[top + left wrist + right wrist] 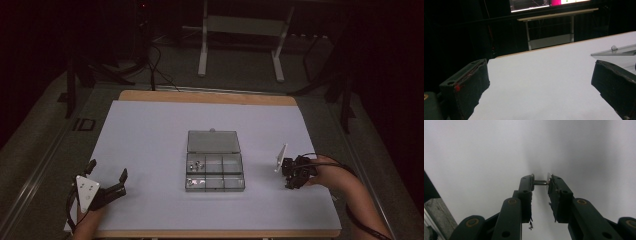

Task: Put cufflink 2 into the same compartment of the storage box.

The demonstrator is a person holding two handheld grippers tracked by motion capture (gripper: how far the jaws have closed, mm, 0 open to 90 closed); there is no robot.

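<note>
We've got the right claw (540, 182) clenched on a small screw (540, 182), pinched end to end near the bench's (150, 130) right edge so it can't roll off. The left claw (539, 82) sits released by the front-left corner, clear of the open parts box (215, 172) mid-bench.

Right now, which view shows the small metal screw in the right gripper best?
Right gripper view: the screw sits crosswise between the jaw tips of the right gripper, clamped end to end. In the high view the right gripper is too small to make the screw out.
</note>
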